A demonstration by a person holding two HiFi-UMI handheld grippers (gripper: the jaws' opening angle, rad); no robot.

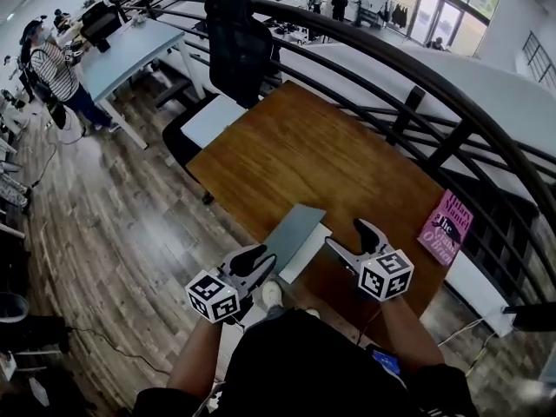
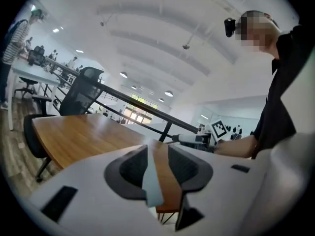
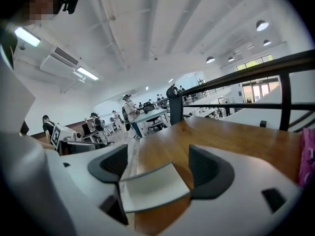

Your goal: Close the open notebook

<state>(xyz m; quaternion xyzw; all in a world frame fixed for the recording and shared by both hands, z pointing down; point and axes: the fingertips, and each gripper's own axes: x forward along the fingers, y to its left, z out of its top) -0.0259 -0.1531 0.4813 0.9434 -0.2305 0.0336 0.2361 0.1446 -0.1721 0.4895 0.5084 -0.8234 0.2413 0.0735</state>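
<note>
The notebook [image 1: 294,234] lies at the near edge of the wooden table [image 1: 321,146], with a grey-blue cover on the left and a strip of white pages [image 1: 308,252] showing on the right. My left gripper [image 1: 258,257] is just off the notebook's near left corner. In the left gripper view the cover [image 2: 151,181] shows as a thin strip between the parted jaws of the left gripper [image 2: 157,157], and no pad clearly presses on it. My right gripper [image 1: 347,235] hovers to the right of the pages with its jaws wide. The right gripper view looks past the right gripper [image 3: 157,163] to the white pages [image 3: 152,187].
A pink book [image 1: 446,227] lies at the table's right end. A black office chair [image 1: 236,42] stands at the far side. A dark railing [image 1: 417,85] runs behind the table. A person in a striped shirt [image 1: 52,68] stands by a far desk.
</note>
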